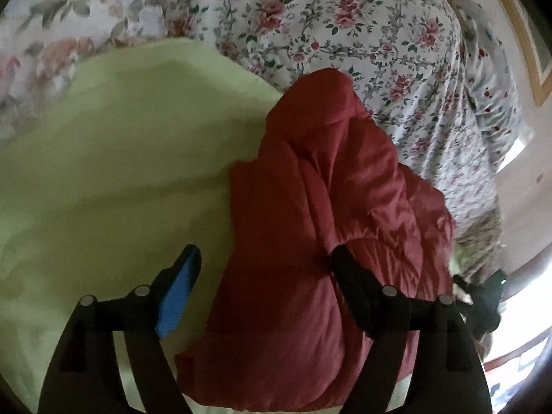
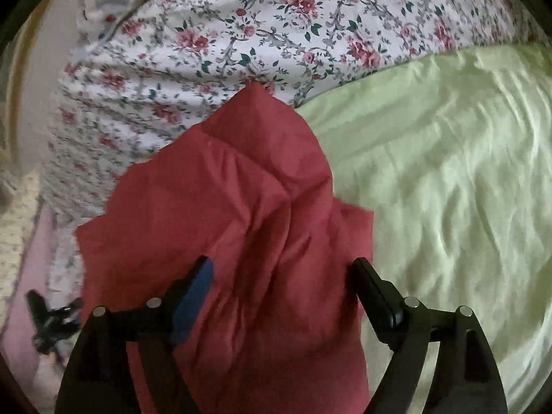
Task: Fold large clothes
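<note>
Bedding fills both views: a green sheet (image 1: 114,158) under a floral cover (image 1: 345,27). Left gripper (image 1: 265,269) stands open, its fingers apart, with nothing pinched; one finger lies over the red jacket (image 1: 327,189), the blue pad (image 1: 179,293) over the sheet at 7 o'clock. Right gripper (image 2: 283,279) is also open and holds nothing; the jacket (image 2: 224,214) lies under it, from 6 o'clock up to the centre. Outward, the jacket sits on the sheet, its far end touching the floral cover at 12 o'clock. It looks already folded into a narrow bundle; perhaps a last fold across and some smoothing remain.
</note>
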Demonstrator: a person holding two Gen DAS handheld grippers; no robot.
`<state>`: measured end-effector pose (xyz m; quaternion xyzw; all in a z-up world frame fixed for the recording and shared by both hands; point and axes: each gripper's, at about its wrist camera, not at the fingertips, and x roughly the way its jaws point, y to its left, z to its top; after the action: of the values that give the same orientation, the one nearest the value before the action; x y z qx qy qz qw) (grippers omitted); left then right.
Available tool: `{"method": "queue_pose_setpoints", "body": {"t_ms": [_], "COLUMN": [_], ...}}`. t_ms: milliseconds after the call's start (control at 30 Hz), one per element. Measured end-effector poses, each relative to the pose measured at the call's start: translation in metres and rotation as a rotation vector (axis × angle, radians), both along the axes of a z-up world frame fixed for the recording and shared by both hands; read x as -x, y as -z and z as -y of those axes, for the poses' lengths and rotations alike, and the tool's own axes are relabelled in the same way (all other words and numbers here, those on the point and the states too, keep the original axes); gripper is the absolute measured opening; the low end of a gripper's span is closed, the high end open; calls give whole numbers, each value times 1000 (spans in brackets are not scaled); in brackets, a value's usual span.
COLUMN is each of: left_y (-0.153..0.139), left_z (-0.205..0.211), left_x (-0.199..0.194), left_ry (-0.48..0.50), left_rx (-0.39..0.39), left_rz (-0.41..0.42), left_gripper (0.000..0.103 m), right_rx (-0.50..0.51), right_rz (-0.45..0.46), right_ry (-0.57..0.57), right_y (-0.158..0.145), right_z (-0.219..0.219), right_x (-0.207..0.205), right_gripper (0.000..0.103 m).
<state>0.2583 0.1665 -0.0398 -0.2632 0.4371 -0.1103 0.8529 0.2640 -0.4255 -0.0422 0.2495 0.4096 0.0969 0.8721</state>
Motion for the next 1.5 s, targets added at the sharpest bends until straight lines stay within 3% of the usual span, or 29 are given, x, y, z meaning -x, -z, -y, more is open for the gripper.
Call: {"method": "queue_pose_setpoints", "body": {"t_ms": [167,267,467,600,633,733,833,967,1267,1500], "left_y": [12,24,42,36,32,14,-4,-14,-9,-6], "left_z": [7,9,18,21,21,25,27,23,-1,-9], "left_x": [1,-3,-8,-4,-2,9,29,65,157,187], "left_ry": [43,58,81,116,122,139,152,170,187,193], "left_rx": [38,105,224,252,247,198,153,102,98,92], "left_rz": [-9,-39,-64,-47,-39,-8,20,18,-1,-12], "left_gripper": [84,85,86,55,48,42,40,39,38,39], "right_rx": [-112,-169,-200,-201,-198,-186,-184,-187,-219,-202], "right_rz": [-74,-129,-167,-146,-143,-130,-129,-129,-150,-157], "right_ry": [1,-22,-78,-81,-83,-84,-82,-117,-163,-175], "right_y": [15,28,48,41,39,26,15,3,6,7], "right_z": [18,15,-5,-10,-11,-15,-21,-30,-43,-52], "right_x": [15,13,11,19,21,30,44,78,162,196], "right_gripper": [91,91,93,70,61,48,44,42,42,42]}}
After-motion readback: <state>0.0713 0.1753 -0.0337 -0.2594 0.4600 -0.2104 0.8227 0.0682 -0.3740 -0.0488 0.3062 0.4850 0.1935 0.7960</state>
